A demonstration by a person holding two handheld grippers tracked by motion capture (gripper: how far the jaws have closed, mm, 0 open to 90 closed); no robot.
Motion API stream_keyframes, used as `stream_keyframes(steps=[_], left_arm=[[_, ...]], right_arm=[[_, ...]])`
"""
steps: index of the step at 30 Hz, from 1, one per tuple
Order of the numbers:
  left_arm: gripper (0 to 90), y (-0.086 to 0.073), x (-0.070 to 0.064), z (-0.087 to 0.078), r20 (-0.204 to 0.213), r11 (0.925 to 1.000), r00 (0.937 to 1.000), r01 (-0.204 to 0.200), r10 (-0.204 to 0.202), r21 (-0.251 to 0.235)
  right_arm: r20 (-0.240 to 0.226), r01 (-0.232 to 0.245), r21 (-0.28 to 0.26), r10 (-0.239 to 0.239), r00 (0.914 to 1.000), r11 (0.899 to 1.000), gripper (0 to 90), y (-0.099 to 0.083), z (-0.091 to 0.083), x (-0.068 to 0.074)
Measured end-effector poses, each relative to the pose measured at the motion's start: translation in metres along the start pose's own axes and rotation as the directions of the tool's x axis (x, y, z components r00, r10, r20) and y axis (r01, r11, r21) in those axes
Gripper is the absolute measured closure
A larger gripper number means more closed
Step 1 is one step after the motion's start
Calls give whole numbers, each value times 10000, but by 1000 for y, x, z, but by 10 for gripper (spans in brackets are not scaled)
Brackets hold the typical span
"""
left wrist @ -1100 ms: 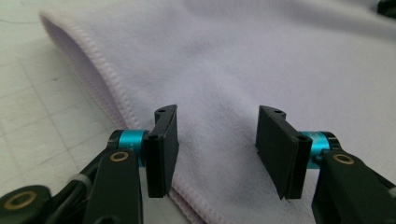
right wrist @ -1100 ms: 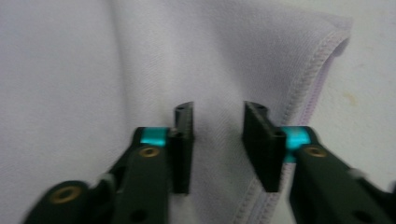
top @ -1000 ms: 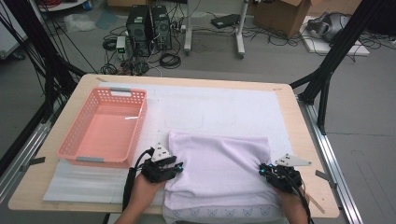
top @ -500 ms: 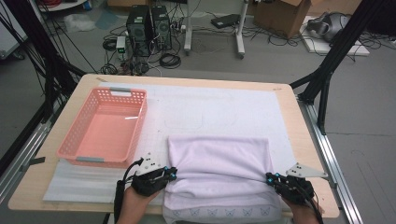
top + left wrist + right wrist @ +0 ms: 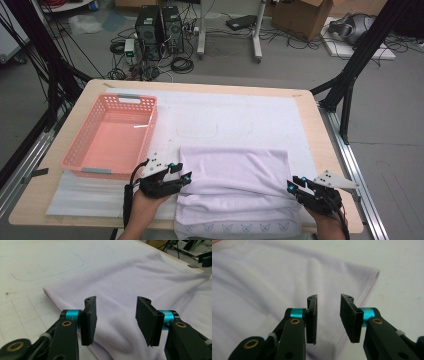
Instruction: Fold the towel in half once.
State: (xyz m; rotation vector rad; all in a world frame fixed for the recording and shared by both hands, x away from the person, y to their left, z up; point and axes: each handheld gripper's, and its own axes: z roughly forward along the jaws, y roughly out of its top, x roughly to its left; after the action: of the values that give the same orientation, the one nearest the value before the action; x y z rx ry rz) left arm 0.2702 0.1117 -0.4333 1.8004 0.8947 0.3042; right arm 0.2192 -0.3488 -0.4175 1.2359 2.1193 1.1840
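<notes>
From above the table, one folded lavender cloth lies at the near edge on the white mat, with the left gripper at its left edge and the right gripper at its right edge, each held in a hand. Both sets of jaws stand apart and hold nothing. One pink basket sits beyond and outboard of the left jaws, its near rim close to that gripper. My worry from here: if the left hand swings wide while lifting the fold, its cable or plate could catch the basket rim and drag it.

Looking along the left gripper, the jaws gape wide, with the cloth spread under and ahead of them and its rolled edge running off to the left of the left jaw. Closing here might pinch only the top layer, so the fold underneath would slide open.

Along the right gripper, the jaws are parted more narrowly, hovering over the cloth, whose hemmed edge passes just right of the right jaw. A bite that close to the hem may slip off, and the two sides would then rise unevenly.

Count: one cloth, one basket, one mat, two grippers.
</notes>
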Motion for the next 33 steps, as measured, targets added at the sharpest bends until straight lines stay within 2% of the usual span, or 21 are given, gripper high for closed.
stream_keyframes(steps=[2, 4, 7, 11, 13, 14, 15, 17, 18, 19, 20, 22, 25, 27, 31, 33], left_arm=[[551, 6, 9, 10, -174, 9986, 9990, 422, -416, 332], [552, 8, 17, 19, -389, 9979, 9976, 587, -576, 259], [565, 9, 27, 31, -630, 9961, 9967, 551, -508, 683], [612, 11, 33, 39, -1010, 9946, 9932, 666, -584, 791], [624, 10, 35, 44, -1230, 9925, 9913, 608, -477, 1057], [624, 10, 37, 47, -1265, 9897, 9904, 710, -552, 1246], [624, 10, 37, 48, -1344, 9881, 9890, 796, -618, 1316], [628, 10, 38, 48, -1475, 9880, 9863, 929, -744, 1234], [620, 10, 39, 47, -1593, 9882, 9839, 1004, -813, 1158], [598, 11, 39, 46, -1762, 9902, 9816, 933, -741, 1035], [580, 11, 40, 46, -1841, 9911, 9804, 895, -702, 987], [554, 11, 42, 47, -1860, 9897, 9790, 1030, -832, 991], [459, 11, 46, 45, -2236, 9874, 9674, 1387, -1186, 765], [453, 11, 47, 46, -2292, 9849, 9638, 1567, -1360, 743], [455, 12, 48, 49, -2383, 9809, 9622, 1614, -1319, 1088], [447, 13, 45, 52, -2469, 9819, 9637, 1371, -1017, 1305]], right_arm=[[33, -100, -35, 100, 9999, 9999, 680, 5, 9, -8], [20, -101, 137, 100, 9999, 9999, 715, 10, 20, -13], [81, 55, 448, -59, 9999, 9990, 742, 17, 42, -20], [134, -51, 807, 40, 9999, 9967, 784, 26, 68, -28], [391, 63, 1083, -106, 9992, 9941, 810, 28, 80, -30], [504, 82, 1210, -144, 9986, 9926, 821, 28, 85, -31], [681, 157, 1346, -250, 9974, 9908, 824, 28, 89, -33], [846, 55, 1267, -163, 9963, 9919, 830, 28, 92, -37], [1216, 166, 1283, -324, 9920, 9916, 833, 28, 92, -39], [1353, 147, 1250, -317, 9903, 9921, 832, 28, 93, -41], [1301, -78, 1175, -76, 9915, 9930, 832, 28, 93, -45], [1528, -122, 1178, -60, 9882, 9930, 827, 28, 92, -48], [1316, -406, 1003, 272, 9909, 9941, 757, 29, 87, -52], [1258, -462, 811, 357, 9914, 9956, 666, 30, 84, -53], [1463, -727, 1020, 573, 9876, 9921, 533, 30, 87, -57], [1400, -737, 1289, 554, 9886, 9889, 518, 28, 91, -57]])
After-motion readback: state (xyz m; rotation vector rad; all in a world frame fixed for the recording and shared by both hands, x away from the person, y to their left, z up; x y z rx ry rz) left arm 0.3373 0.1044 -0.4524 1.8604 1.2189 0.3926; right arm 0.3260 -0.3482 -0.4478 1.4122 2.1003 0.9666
